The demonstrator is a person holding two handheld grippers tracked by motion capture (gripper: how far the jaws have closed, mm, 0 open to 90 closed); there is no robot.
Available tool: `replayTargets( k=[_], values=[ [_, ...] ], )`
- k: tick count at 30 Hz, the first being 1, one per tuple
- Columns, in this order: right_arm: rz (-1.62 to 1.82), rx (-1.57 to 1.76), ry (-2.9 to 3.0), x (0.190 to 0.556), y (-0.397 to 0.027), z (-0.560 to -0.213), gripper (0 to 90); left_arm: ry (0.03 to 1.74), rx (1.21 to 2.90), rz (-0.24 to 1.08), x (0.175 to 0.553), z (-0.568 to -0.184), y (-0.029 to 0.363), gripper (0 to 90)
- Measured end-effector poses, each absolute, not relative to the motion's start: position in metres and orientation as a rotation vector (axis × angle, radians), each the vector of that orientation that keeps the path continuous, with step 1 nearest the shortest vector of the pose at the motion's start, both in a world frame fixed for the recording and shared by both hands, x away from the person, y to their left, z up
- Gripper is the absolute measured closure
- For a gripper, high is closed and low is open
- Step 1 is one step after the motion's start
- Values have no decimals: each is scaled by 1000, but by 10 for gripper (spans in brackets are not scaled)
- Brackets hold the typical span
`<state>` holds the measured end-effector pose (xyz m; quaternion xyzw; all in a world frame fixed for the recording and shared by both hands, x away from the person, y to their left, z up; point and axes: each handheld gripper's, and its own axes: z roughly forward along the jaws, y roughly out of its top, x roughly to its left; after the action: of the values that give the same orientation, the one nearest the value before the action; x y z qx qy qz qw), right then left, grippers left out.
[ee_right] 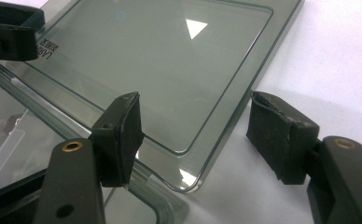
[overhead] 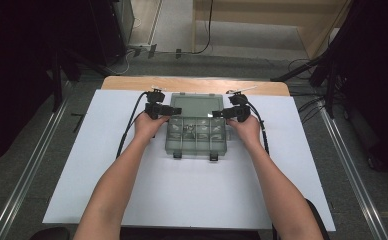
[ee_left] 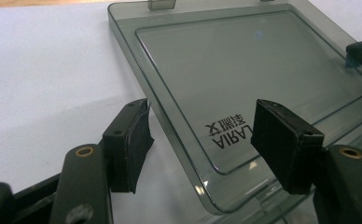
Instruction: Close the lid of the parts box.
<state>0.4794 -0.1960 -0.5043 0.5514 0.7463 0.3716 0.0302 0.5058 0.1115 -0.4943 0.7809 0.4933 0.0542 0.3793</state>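
A smoky clear plastic organiser box (overhead: 196, 142) lies on the white sheet, its lid (overhead: 197, 105) folded back flat behind the compartments. My left gripper (overhead: 174, 109) is at the lid's left near corner. In the left gripper view its jaws (ee_left: 205, 140) stand open astride the lid's edge (ee_left: 235, 65), one pad outside it and one over the printed label. My right gripper (overhead: 218, 114) is at the lid's right near corner. Its jaws (ee_right: 198, 135) stand open astride that corner of the lid (ee_right: 160, 70), with no pad pressing on it.
The white sheet (overhead: 182, 195) covers a wooden table with free room on all sides of the box. Small parts lie in the compartments (overhead: 194, 131). Two latches (overhead: 177, 156) hang at the box's front. Cables trail from both grippers.
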Motion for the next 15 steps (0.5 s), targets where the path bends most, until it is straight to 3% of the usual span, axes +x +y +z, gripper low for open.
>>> replayTargets(
  k=[15],
  values=[
    [1199,1771,2297,480,-197,-507,379,1281,1949,104,508,-499,112,367]
  ],
)
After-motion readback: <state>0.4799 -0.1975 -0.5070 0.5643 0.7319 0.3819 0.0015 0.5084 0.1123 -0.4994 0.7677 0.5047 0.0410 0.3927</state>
